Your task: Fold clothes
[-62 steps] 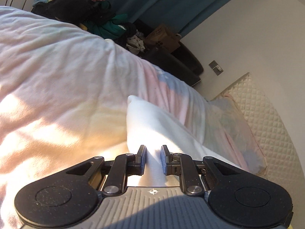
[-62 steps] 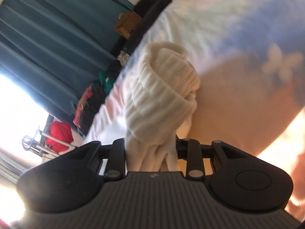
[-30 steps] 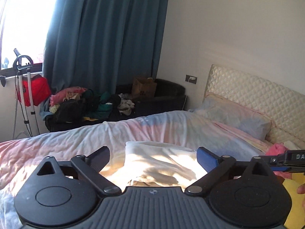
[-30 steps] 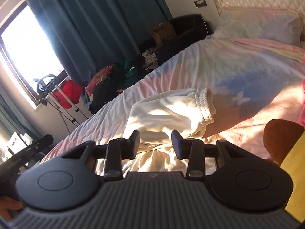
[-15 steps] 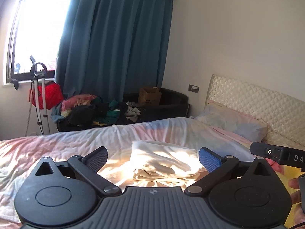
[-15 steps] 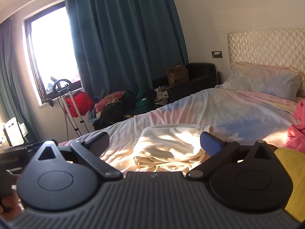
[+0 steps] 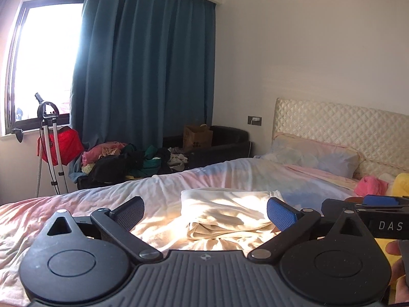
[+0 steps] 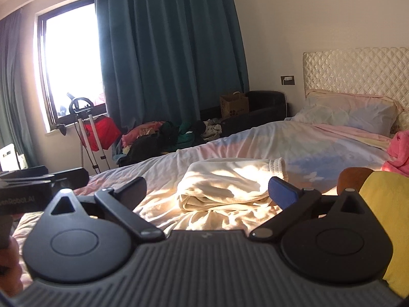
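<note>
A folded cream garment (image 7: 225,212) (image 8: 230,186) lies on the pastel bedsheet (image 7: 158,192) in a patch of sunlight, its ribbed waistband at the right end. My left gripper (image 7: 205,212) is held back from it, open wide, with nothing between its fingers. The right gripper (image 8: 207,189) is also open wide and empty, short of the garment. Each gripper shows at the edge of the other's view, held in a hand.
A pillow (image 7: 314,158) and quilted headboard (image 7: 340,122) are at the right. Pink cloth (image 8: 398,151) and a yellow item (image 8: 383,204) lie at the right on the bed. A heap of clothes (image 7: 122,161), a paper bag (image 7: 198,138), a garment steamer (image 7: 48,138), the blue curtain (image 7: 143,71) stand beyond.
Both grippers let go of the cream garment, opened wide and drew back from it. The garment now rests folded on the bed, and more of the room shows.
</note>
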The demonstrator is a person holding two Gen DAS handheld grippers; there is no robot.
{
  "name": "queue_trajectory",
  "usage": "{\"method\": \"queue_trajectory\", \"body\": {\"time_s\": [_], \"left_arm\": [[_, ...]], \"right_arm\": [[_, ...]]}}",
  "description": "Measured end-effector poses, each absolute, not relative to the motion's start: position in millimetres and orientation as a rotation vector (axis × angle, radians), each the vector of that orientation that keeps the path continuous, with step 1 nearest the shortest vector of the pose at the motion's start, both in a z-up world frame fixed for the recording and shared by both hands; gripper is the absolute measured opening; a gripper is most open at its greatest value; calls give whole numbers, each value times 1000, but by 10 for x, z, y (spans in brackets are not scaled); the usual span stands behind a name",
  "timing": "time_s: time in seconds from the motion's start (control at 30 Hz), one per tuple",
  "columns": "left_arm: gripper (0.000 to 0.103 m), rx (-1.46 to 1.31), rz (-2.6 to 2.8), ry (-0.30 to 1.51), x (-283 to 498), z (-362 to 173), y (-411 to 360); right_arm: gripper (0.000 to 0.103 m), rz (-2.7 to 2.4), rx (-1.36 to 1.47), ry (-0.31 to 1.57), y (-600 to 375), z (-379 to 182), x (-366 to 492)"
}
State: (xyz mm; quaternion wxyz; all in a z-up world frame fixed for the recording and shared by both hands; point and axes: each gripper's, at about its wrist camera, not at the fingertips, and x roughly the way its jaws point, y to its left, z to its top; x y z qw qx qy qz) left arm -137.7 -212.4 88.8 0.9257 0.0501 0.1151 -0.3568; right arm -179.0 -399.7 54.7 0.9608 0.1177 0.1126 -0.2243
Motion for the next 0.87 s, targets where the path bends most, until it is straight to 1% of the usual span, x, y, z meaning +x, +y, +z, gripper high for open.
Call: {"method": "queue_trajectory", "body": {"time_s": [0.1, 0.23, 0.43, 0.87], "left_arm": [[103, 118, -743, 259, -1321, 681, -2098], [103, 102, -728, 282, -1282, 576, -2084], [103, 75, -714, 280, -1269, 491, -2068], [103, 84, -703, 277, -1260, 465, -2067]], "right_arm": [[103, -501, 211, 227, -3962, 417, -1762], [103, -537, 184, 226, -3891, 273, -1732], [103, -553, 126, 225, -3751, 186, -1665], [103, -567, 129, 238, -3685, 148, -1664]]}}
